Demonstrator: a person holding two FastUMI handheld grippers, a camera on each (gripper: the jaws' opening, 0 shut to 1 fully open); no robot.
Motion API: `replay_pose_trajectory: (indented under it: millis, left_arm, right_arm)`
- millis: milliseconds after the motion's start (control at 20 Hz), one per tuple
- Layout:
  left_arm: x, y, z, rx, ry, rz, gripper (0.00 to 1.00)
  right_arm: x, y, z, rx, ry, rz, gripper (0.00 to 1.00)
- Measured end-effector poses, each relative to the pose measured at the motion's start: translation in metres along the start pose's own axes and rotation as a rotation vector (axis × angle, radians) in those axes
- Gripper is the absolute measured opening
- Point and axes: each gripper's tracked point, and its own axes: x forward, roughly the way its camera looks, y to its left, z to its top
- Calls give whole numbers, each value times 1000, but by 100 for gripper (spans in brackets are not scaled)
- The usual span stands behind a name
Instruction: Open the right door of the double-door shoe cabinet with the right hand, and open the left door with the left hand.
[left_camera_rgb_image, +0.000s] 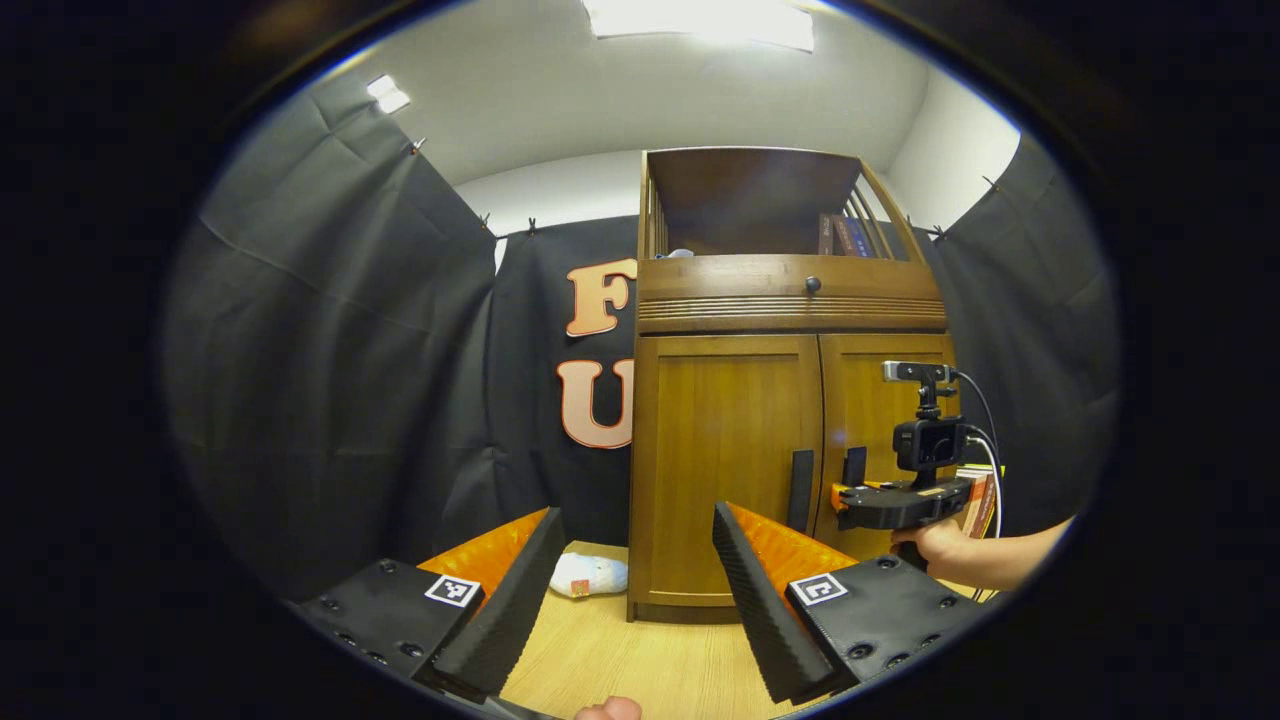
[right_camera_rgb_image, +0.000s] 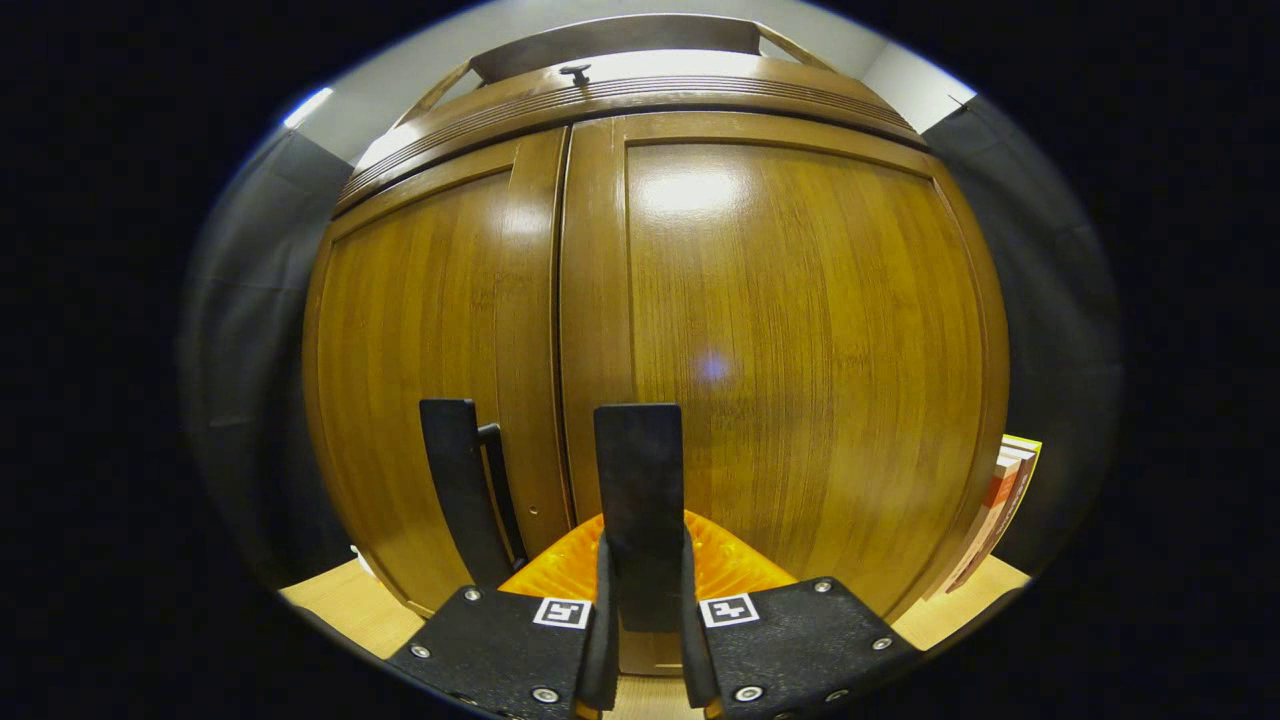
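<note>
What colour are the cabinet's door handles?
Black; the right door handle and left door handle show best in the right gripper view.

The right hand-held gripper (right_camera_rgb_image: 641, 640) is closed on the right door's black handle (right_camera_rgb_image: 640, 490).

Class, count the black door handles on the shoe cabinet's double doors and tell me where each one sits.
2. The left door handle stands free beside the centre seam; the right door handle is clamped in the right tool, whose fingers press on both its sides.
</note>
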Motion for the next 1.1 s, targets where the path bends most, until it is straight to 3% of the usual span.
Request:
replay_pose_trajectory:
  millis: [300, 500, 650, 750, 800, 1100]
  left_arm:
    - [-11, -12, 6, 4, -10, -24, 93]
    - [-19, -23, 9, -1, -15, -42, 96]
    - [-24, -33, 11, -9, -12, -59, 93]
    - [-25, -40, 11, -14, -11, -69, 96]
    - [-27, -44, 10, -17, -11, -74, 93]
    - [-31, -64, 9, -33, -9, -98, 96]
  right_arm:
    - [-41, -3, -3, -14, 1, 25, 29]
    - [-82, -11, -4, -14, 0, 33, 25]
    - [-113, -24, -7, -4, 15, 38, 22]
    - [-133, -35, -5, -4, 19, 34, 25]
    - [-143, -41, -6, -5, 21, 27, 23]
    - [-189, -84, -6, -2, 23, -2, 22]
